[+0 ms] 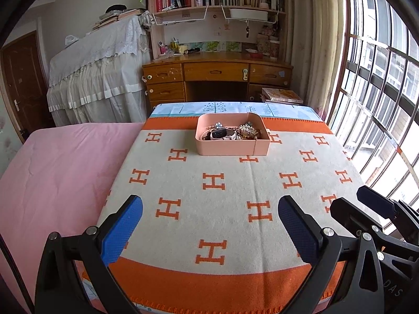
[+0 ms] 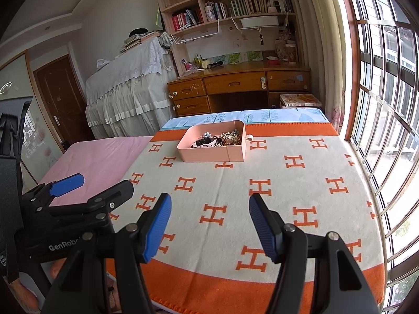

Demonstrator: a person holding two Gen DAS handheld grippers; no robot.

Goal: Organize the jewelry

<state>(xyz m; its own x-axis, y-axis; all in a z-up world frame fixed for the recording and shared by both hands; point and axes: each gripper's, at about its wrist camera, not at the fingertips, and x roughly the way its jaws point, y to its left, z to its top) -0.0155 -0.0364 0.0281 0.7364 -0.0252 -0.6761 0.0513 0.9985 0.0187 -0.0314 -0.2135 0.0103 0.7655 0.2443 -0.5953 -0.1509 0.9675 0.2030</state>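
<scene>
Both grippers spread wide and empty over the near end of the blanket; pink jewelry tray sits far end.

Left gripper (image 1: 209, 225) and right gripper (image 2: 209, 225): jaws apart, nothing between the blue pads, both well short of the tray (image 1: 225, 149). The tray rests on the cream blanket (image 1: 235, 183), just inside its far orange border. Blanket is printed with repeated orange "H" letters. Tray holds a heap: a white-strapped watch (image 1: 222, 134), a gold-toned piece (image 1: 247, 130), beads at the left; the individual items are tangled and too small to separate. Right wrist view shows "GenRobo" in white on the left gripper's body, with the end of the word hidden behind a finger. Left wrist view shows "DAS" on the right gripper's frame, cut off at the picture's edge. Book spines on the shelf (image 2: 235, 6) are unreadable.
</scene>
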